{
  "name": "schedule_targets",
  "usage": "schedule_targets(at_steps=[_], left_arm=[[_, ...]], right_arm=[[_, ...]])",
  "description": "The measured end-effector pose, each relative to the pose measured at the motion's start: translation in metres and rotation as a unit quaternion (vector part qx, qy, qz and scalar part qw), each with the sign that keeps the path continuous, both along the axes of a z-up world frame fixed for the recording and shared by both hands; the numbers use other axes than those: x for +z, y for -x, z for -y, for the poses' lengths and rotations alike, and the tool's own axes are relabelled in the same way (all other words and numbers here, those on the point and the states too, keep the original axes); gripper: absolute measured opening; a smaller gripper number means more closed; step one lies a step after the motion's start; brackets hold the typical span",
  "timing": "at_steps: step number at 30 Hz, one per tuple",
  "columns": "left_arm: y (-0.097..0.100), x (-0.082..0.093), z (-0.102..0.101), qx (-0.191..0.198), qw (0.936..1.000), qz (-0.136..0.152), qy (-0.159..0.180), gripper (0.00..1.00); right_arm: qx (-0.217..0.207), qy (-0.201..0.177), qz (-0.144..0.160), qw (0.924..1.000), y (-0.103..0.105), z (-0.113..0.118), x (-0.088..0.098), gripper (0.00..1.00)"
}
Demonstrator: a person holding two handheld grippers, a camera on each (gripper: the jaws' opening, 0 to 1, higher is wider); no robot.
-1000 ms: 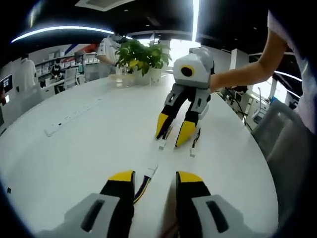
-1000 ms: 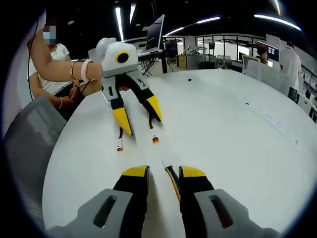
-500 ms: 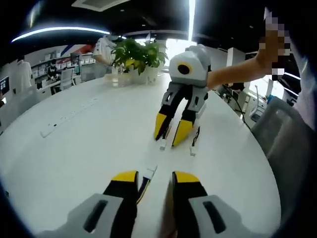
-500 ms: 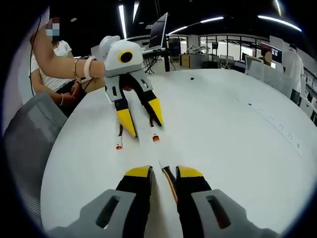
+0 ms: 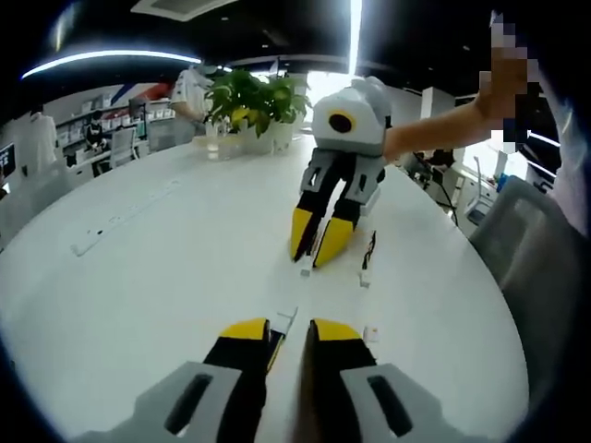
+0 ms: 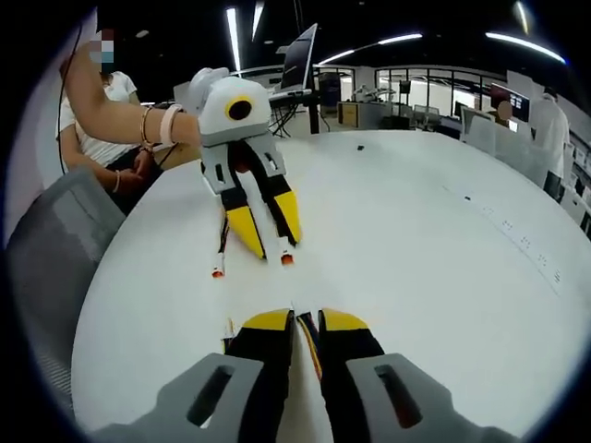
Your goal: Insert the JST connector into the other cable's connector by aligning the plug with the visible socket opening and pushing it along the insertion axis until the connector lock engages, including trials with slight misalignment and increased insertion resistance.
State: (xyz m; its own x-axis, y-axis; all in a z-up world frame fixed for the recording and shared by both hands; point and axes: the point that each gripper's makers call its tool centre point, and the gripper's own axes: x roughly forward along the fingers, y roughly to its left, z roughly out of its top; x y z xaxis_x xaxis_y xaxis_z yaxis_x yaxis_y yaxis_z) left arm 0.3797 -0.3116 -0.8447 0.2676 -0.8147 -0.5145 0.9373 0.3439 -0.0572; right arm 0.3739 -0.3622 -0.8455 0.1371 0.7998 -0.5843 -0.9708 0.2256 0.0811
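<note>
Left gripper view: left gripper (image 5: 288,334) nearly pressed together, pinching thin cable (image 5: 274,343) behind white plug (image 5: 287,319); right gripper (image 5: 314,247) likewise nipping other cable just behind its connector (image 5: 305,271). Judged light, floppy wire, small brittle plastic — hold close behind housing

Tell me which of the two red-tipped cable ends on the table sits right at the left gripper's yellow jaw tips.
In the right gripper view, the right-hand cable end, just below the left gripper. The other cable end lies off to the side, apart from the tips.

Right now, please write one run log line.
left tongs: closing on cable | right tongs: closing on cable | connectors: unmated | table: white
</note>
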Motion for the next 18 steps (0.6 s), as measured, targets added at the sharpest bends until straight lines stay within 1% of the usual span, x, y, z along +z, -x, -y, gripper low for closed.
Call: schedule_targets(at_steps=[4, 6, 7, 10, 15, 18], left_arm=[[-0.0005, -0.0003, 0.0018, -0.004, 1.0000, 0.004, 0.000, 0.09], [-0.0013, -0.0009, 0.0019, -0.005, 0.9999, 0.008, -0.004, 0.07], [-0.0020, -0.0006, 0.0027, -0.008, 0.9998, 0.015, -0.006, 0.06], [-0.0009, -0.0014, 0.0032, -0.011, 0.9998, 0.015, -0.007, 0.01], [0.0027, -0.0017, 0.0057, -0.023, 0.9993, 0.027, -0.010, 0.01], [0.0024, -0.0018, 0.0057, -0.026, 0.9992, 0.027, -0.009, 0.01]], right_arm=[[0.002, 0.000, -0.002, 1.0000, 0.0012, -0.0010, -0.0001, 0.05], [0.003, 0.000, -0.001, 1.0000, 0.0012, -0.0012, 0.0000, 0.05], [0.003, -0.001, -0.001, 1.0000, 0.0012, -0.0012, 0.0000, 0.05], [0.003, -0.001, -0.002, 1.0000, 0.0010, -0.0012, -0.0001, 0.05], [0.005, 0.001, 0.000, 1.0000, 0.0005, -0.0017, -0.0002, 0.05], [0.008, 0.002, 0.002, 1.0000, 0.0001, -0.0018, -0.0003, 0.05]])
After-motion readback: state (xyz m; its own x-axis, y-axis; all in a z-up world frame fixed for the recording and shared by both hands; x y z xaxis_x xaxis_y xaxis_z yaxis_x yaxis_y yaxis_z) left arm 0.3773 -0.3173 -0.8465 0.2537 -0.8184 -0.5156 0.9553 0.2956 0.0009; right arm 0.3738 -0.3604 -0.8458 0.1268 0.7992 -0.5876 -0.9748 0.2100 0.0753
